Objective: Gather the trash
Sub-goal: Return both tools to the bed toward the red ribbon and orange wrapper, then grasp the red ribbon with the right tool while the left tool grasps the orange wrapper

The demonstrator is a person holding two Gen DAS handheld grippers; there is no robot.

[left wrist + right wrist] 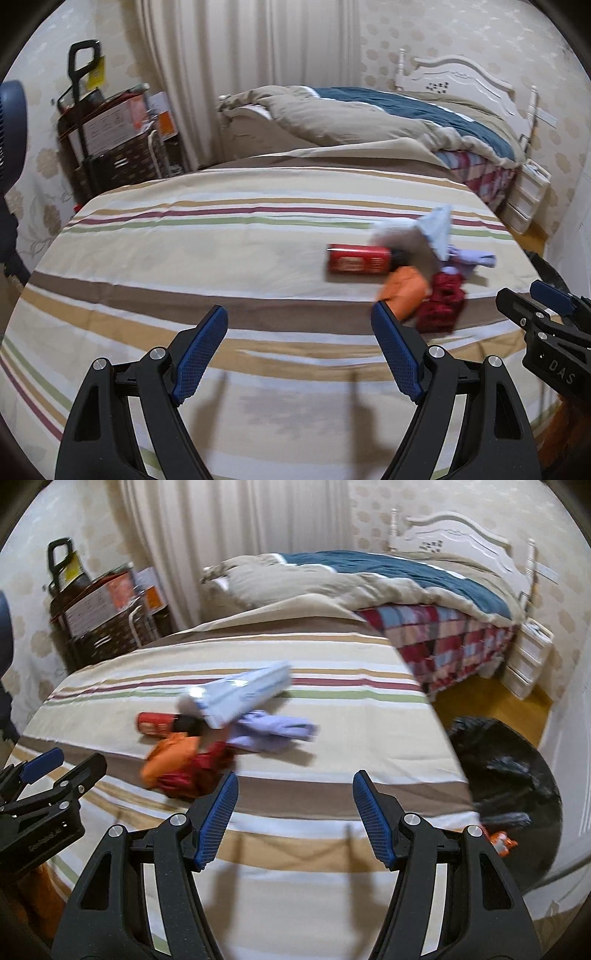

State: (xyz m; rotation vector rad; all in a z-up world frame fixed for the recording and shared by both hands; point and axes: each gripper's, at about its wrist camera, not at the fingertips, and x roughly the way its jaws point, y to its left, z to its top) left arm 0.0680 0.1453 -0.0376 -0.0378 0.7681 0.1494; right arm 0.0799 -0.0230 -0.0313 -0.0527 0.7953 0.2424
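A pile of trash lies on the striped bedspread point(184, 258): a red can point(356, 260) on its side, an orange wrapper point(404, 291), a dark red wrapper point(443, 306), a white-blue package point(432, 227) and a lilac piece point(472, 258). The same pile shows in the right wrist view: can point(155, 722), orange wrapper point(170, 757), dark red wrapper point(199, 775), package point(243, 694), lilac piece point(273, 731). My left gripper point(299, 321) is open and empty above the bedspread, left of the pile. My right gripper point(293, 786) is open and empty, just right of the pile.
A bin lined with a black bag point(509, 775) stands on the floor right of the bed, with some items inside. A second bed with a rumpled duvet point(369, 114) lies behind. A cart of boxes point(110, 140) stands at the back left. White drawers point(524, 195) stand at the right.
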